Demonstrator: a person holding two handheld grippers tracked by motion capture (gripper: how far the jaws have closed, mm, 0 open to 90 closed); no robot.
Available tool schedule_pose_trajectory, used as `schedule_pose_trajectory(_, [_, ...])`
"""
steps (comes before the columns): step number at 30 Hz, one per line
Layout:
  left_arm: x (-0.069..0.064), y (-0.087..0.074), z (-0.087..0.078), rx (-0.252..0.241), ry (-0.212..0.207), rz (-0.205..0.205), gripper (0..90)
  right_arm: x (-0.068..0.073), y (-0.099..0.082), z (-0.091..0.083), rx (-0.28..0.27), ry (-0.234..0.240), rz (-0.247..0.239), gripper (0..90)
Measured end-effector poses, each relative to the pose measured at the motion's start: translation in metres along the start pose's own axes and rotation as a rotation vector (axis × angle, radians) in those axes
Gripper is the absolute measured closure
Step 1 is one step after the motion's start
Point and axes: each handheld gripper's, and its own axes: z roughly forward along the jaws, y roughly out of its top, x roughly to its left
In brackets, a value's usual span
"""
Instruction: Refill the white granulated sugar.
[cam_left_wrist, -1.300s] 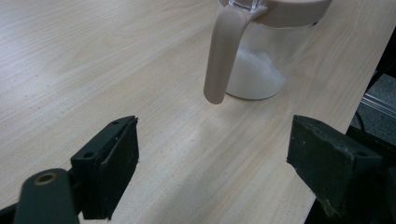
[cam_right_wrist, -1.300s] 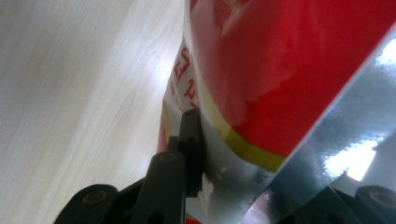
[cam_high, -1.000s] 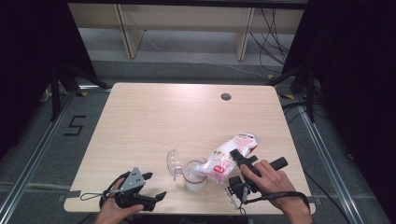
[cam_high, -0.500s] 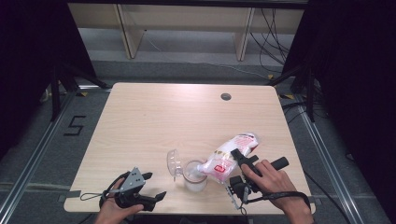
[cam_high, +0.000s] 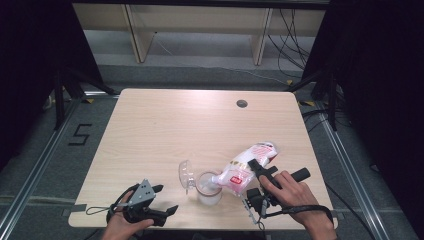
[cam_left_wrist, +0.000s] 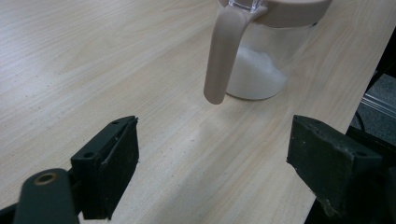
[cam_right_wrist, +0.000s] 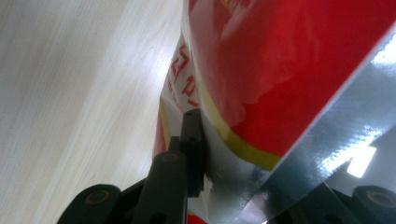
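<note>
Nothing has moved: right claw (cam_high: 253, 176) still tilts bag (cam_high: 246, 167) over jar (cam_high: 208, 187).

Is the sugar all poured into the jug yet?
Not yet. Done: the lid is off and white grains lie in the jug. In hand: the right gripper tips the bag over it. Left: finish pouring; the open left gripper waits.

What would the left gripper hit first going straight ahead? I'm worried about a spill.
Probably the jar's handle: it hangs ahead of the open left gripper, in front of the jar. Depth unclear.
</note>
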Motion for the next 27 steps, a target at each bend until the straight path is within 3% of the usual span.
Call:
schedule_pose_trajectory(3, [-0.0014,-0.0002,0.0007,-0.015,-0.007,-0.018,16.2,0.0010,-0.0006,-0.0002,0.003,-0.001,0.012,75.6])
schedule_pose_trajectory(7, [-0.0002,0.0000,0.0000,-0.001,0.000,-0.003,16.2,0.0009,-0.0009,-0.0002,0.003,-0.002,0.014,75.7])
schedule_pose_trajectory(8, [-0.0020,-0.0003,0.0017,-0.027,-0.014,-0.026,16.2,0.0007,-0.0010,-0.0003,0.004,-0.001,0.014,75.8])
schedule_pose_trajectory(9, [0.0000,-0.0002,0.0005,-0.005,-0.004,-0.002,16.2,0.0008,-0.0010,-0.0004,0.004,-0.002,0.015,75.8])
schedule_pose_trajectory(11, [-0.0001,0.0000,0.0001,-0.002,0.000,-0.003,16.2,0.0009,-0.0011,-0.0007,0.006,0.002,0.020,75.9])
schedule_pose_trajectory(13, [-0.0020,-0.0001,0.0012,-0.024,-0.009,-0.025,16.2,0.0009,-0.0010,-0.0002,0.002,0.002,0.016,76.0])
schedule_pose_trajectory(16, [-0.0021,-0.0001,0.0011,-0.025,-0.009,-0.027,16.2,0.0013,-0.0006,0.0001,0.001,0.003,0.015,76.0])
schedule_pose_trajectory(17, [-0.0023,-0.0002,0.0012,-0.025,-0.009,-0.031,16.2,0.0035,-0.0006,-0.0004,0.009,0.007,0.044,76.1])
schedule_pose_trajectory(19, [-0.0023,-0.0002,0.0012,-0.025,-0.009,-0.030,16.2,0.0003,-0.0003,0.0000,-0.007,-0.002,0.007,76.2])
schedule_pose_trajectory(23, [-0.0023,-0.0002,0.0012,-0.025,-0.009,-0.031,16.2,0.0010,-0.0007,-0.0014,0.001,0.011,0.027,76.3])
schedule_pose_trajectory(24, [-0.0024,-0.0002,0.0012,-0.025,-0.009,-0.032,16.2,0.0000,-0.0009,-0.0011,-0.007,0.000,0.008,76.3])
schedule_pose_trajectory(27, [-0.0016,-0.0003,0.0012,-0.025,-0.015,-0.027,16.2,0.0001,-0.0013,-0.0013,-0.007,0.000,0.010,76.5])
